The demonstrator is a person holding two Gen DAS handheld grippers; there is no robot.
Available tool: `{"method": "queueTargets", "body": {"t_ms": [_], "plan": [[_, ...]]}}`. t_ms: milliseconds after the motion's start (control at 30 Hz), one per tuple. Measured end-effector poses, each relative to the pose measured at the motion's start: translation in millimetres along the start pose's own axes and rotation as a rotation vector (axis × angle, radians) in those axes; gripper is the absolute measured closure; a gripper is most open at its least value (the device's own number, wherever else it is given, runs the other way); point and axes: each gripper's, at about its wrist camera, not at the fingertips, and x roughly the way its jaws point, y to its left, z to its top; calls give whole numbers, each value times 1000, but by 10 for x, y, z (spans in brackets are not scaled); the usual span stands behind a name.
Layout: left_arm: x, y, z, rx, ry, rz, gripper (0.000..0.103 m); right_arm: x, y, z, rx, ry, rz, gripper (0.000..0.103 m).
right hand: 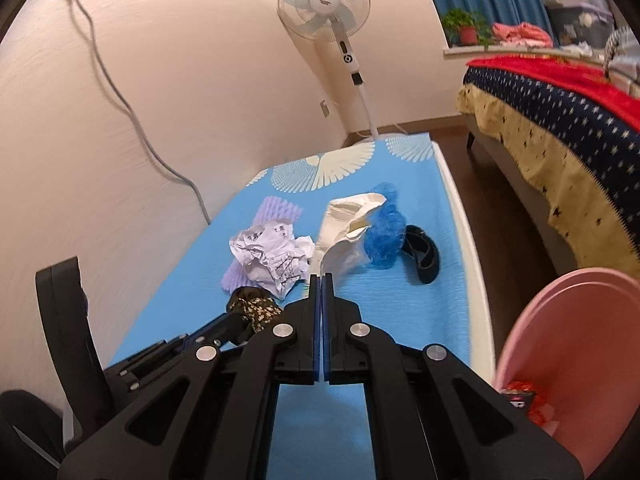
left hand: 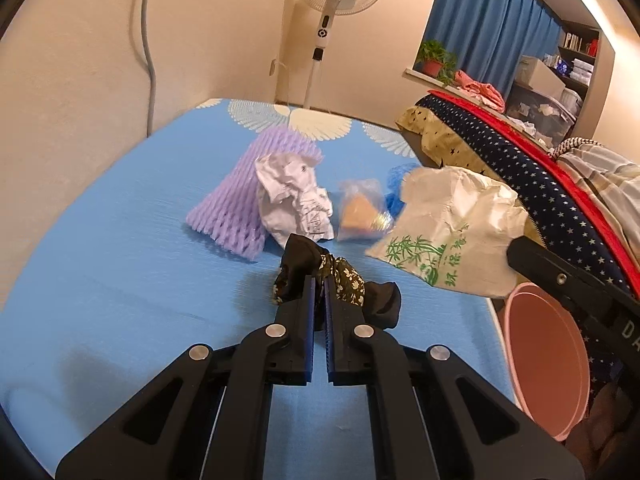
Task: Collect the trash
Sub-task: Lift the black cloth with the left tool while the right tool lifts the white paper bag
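The left tongs [left hand: 319,286] are pinching a dark floral cloth scrap [left hand: 344,280], its black folds bunching out on both sides of the blue pads just above the blue worktop [left hand: 120,280]. The right tongs [right hand: 321,280] are pressing together on the lower edge of a white bag [right hand: 340,232]; in the left wrist view that bag, printed with green bamboo, is hanging in the air to the right of the cloth scrap.

Beyond the cloth scrap, a crumpled paper [left hand: 294,200] is leaning against a purple foam net [left hand: 240,192], the two touching. Just right of the paper a small clear packet [left hand: 360,212] with something orange inside is lying on the worktop. A blue crinkled cover [right hand: 384,236] is lying beside the white bag in the right wrist view, and a black curved piece [right hand: 424,252] is resting against its right side.

A pink basin [right hand: 560,312] is standing off the right edge of the worktop, holding red scraps [right hand: 532,404] at its bottom. Farther back a standing fan [right hand: 324,0] is facing the room, a grey cable [right hand: 120,100] is running down the wall, and a bed [right hand: 560,120] with star-patterned covers is filling the right side.
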Motion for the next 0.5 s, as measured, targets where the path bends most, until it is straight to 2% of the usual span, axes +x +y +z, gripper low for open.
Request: {"method": "queueTargets", "body": {"t_ms": [500], "plan": [[-620, -196, -54, 71, -86, -37, 99, -785, 36, -55, -98, -66, -106, 102]]}}
